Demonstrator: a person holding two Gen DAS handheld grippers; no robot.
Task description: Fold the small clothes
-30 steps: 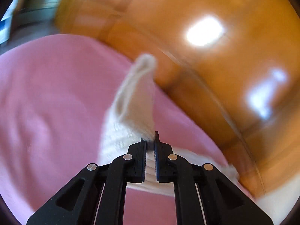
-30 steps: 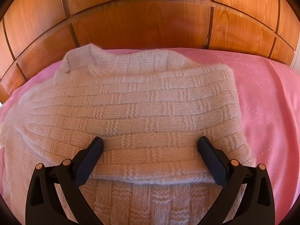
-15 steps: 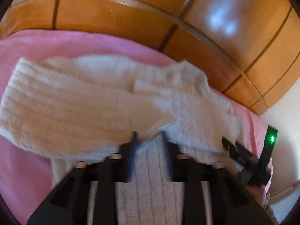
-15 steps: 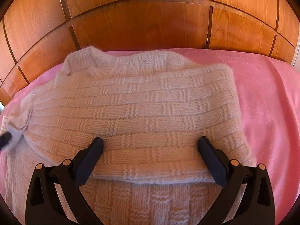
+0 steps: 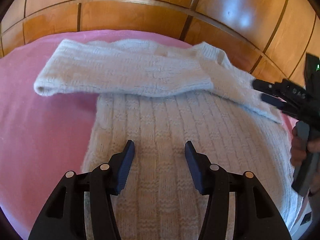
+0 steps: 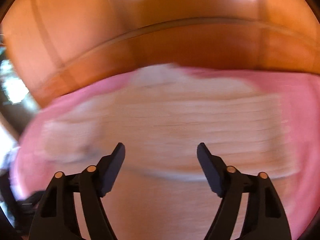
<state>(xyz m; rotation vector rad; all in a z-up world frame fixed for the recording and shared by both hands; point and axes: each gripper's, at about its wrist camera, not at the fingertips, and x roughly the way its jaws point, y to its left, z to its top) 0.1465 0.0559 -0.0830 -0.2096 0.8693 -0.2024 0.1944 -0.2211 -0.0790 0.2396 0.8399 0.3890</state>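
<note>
A cream knit sweater (image 5: 160,132) lies flat on the pink bedspread (image 5: 40,120). One sleeve (image 5: 124,72) is folded across its upper part. My left gripper (image 5: 159,150) hovers over the sweater's body; its jaws are still opening and nothing is between them. My right gripper (image 5: 264,91) shows at the right edge of the left wrist view, its fingertips at the edge of the sweater's right side. The right wrist view is blurred by motion. There the right gripper (image 6: 161,152) has its jaws closing but still apart, over the sweater (image 6: 180,124). No fabric shows between them.
A glossy wooden headboard (image 5: 130,14) rises right behind the sweater. A person's hand (image 5: 298,150) holds the right gripper's handle at the right edge. Bare pink bedspread (image 6: 296,104) lies on both sides of the sweater.
My left gripper let go of the sleeve it held up; the sleeve now lies across the sweater, and the gripper has swung over the body. The right gripper's jaws narrowed and it moved fast.
</note>
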